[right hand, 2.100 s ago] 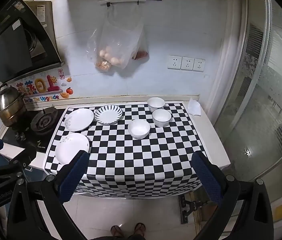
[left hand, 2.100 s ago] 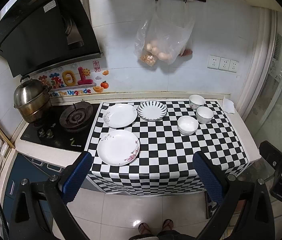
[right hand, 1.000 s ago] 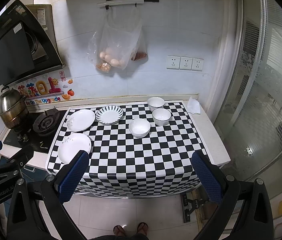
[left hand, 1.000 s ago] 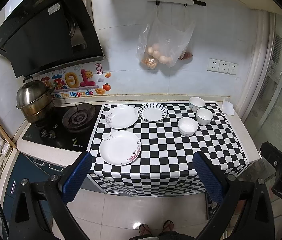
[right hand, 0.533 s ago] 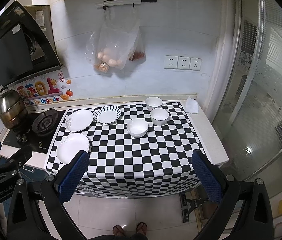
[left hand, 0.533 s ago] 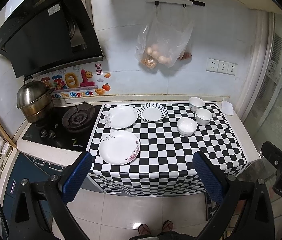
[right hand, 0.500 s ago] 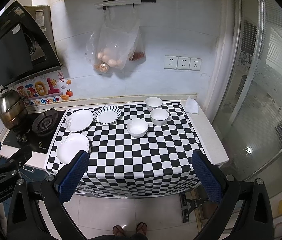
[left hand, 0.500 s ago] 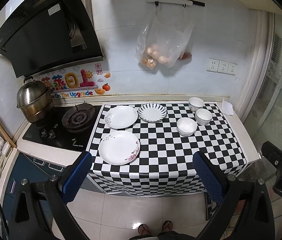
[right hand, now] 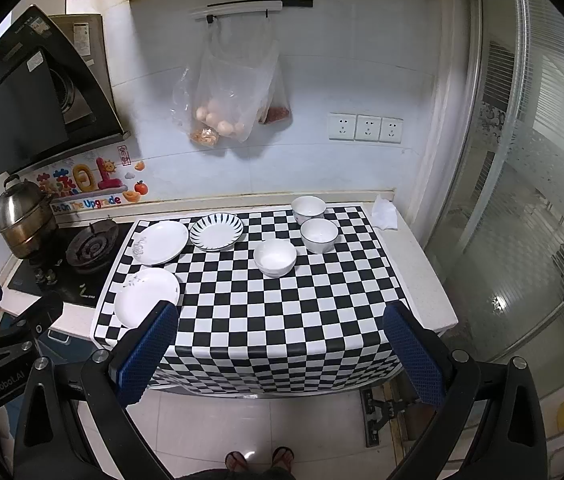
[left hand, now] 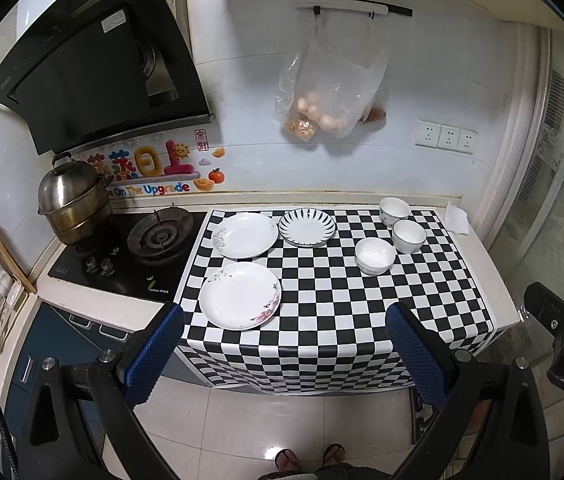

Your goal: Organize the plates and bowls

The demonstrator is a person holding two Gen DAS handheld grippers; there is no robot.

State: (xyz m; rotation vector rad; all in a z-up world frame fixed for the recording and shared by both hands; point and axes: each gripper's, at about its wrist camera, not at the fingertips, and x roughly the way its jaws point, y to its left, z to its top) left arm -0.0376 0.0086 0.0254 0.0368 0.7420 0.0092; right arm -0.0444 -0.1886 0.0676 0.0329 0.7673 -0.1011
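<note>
Glossy white ceramic plates (left hand: pixel 240 299) and bowls (left hand: pixel 375 255) lie on a smooth checkered cloth (left hand: pixel 334 300). At nine o'clock, a shiny metal steamer pot (left hand: pixel 72 204) stands on a glossy black hob (left hand: pixel 122 264). A thin clear plastic bag (left hand: pixel 328 92) hangs on glazed wall tiles (left hand: pixel 250 80).

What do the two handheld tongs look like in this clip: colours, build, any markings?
The left tongs and right tongs match: black angular frames with silver bolts, each finger ending in a blue textured pad. White lettering, only partly readable, shows on each body as seen from the other camera. The person wears sandals.
</note>
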